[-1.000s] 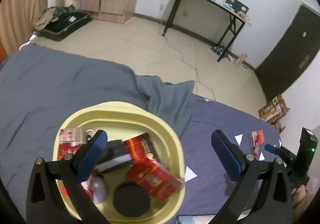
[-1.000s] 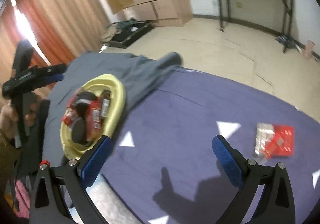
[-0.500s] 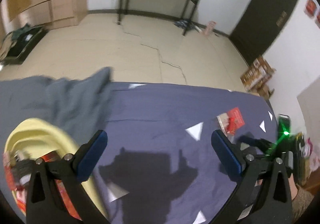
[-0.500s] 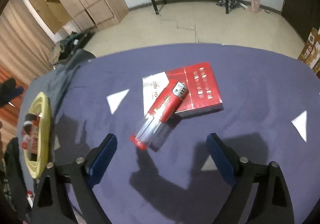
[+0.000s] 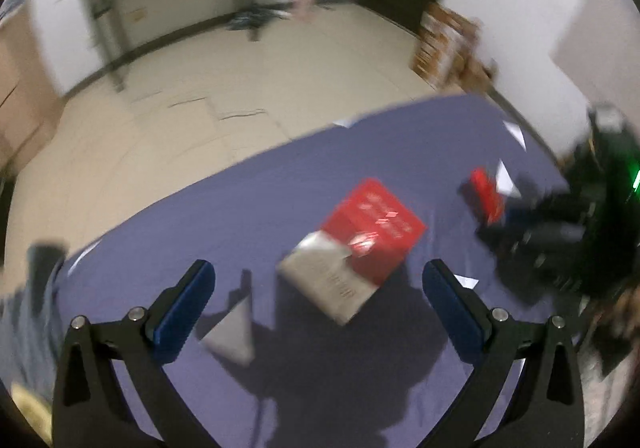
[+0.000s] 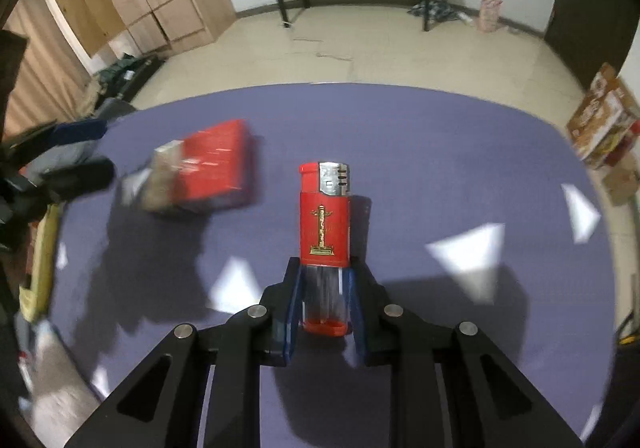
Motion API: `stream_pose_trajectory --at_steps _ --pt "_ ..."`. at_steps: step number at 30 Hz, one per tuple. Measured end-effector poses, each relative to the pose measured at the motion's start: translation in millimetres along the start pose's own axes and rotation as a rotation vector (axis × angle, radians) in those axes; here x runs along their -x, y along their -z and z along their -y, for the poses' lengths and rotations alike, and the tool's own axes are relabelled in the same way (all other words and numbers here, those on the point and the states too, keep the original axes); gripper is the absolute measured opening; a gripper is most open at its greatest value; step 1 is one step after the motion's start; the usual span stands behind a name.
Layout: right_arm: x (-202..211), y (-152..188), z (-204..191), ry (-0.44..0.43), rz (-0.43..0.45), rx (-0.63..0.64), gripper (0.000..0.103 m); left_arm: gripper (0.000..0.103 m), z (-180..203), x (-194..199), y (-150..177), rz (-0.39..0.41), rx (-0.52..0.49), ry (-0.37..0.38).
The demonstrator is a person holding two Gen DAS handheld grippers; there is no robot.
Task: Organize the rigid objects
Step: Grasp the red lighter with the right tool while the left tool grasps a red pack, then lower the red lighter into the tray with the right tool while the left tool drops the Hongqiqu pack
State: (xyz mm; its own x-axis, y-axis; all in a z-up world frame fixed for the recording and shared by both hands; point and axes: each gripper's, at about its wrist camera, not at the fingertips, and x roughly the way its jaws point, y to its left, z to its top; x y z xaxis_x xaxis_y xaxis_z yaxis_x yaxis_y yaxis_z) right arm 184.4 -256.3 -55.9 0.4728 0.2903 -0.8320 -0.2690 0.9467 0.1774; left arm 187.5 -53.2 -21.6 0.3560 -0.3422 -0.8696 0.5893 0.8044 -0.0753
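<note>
Now lighter (image 6: 325, 224) lengthwise in right claw (image 6: 323, 280), cap pointing forward.

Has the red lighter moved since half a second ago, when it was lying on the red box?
Yes. The lighter is off the red box, which lies on the purple cloth; it now sits right of the box, clamped in the right claw, whose jaws have just closed.

Each camera rides behind its tool, angled steeply down and close over the purple bed sheet (image 6: 440, 151). Both views share the red cigarette box (image 5: 372, 226) and the tiled floor beyond.
</note>
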Motion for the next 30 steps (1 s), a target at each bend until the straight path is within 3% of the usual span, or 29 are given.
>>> stream_pose_trajectory --at_steps 4,6,7,8,11,16,19,21,26,28,30 --pt "9.8 6.4 8.2 -0.022 0.011 -0.022 0.021 0.098 21.7 -45.9 -4.4 -0.094 -0.135 -0.007" --pt "12.6 8.1 -1.1 -0.017 0.015 0.001 0.021 0.088 27.7 -55.9 -1.4 -0.103 -0.139 -0.031" --pt "13.9 9.1 -3.2 -0.015 0.018 0.014 0.021 0.068 28.6 -51.1 -0.9 -0.071 -0.117 -0.019" --pt "13.4 7.6 2.4 -0.018 0.021 0.02 0.021 0.06 27.3 -45.8 -1.9 -0.048 -0.083 -0.002" --pt "13.2 6.0 0.7 -0.058 0.04 0.021 0.021 0.06 12.1 -22.5 4.1 0.013 0.039 0.004" --pt "36.8 11.5 -28.4 -0.106 0.062 0.092 0.021 0.06 -38.1 77.1 47.6 0.121 0.168 -0.055" --pt "59.0 4.3 -75.4 -0.17 0.081 0.166 0.021 0.06 -86.4 149.6 95.4 0.141 0.234 -0.158" --pt "70.8 -2.0 -114.3 -0.232 0.09 0.216 0.021 0.06 -131.6 203.7 141.1 0.139 0.297 -0.265" --pt "78.8 -7.9 -264.9 -0.396 0.045 0.427 0.021 0.06 -206.8 280.1 251.6 0.071 0.463 -0.45" --pt "67.1 -7.1 -323.9 -0.452 -0.011 0.484 0.021 0.06 -222.2 287.2 284.6 0.043 0.522 -0.465" --pt "53.1 -4.2 -375.2 -0.467 -0.058 0.574 0.021 0.06 -222.5 285.0 307.7 0.033 0.559 -0.427"
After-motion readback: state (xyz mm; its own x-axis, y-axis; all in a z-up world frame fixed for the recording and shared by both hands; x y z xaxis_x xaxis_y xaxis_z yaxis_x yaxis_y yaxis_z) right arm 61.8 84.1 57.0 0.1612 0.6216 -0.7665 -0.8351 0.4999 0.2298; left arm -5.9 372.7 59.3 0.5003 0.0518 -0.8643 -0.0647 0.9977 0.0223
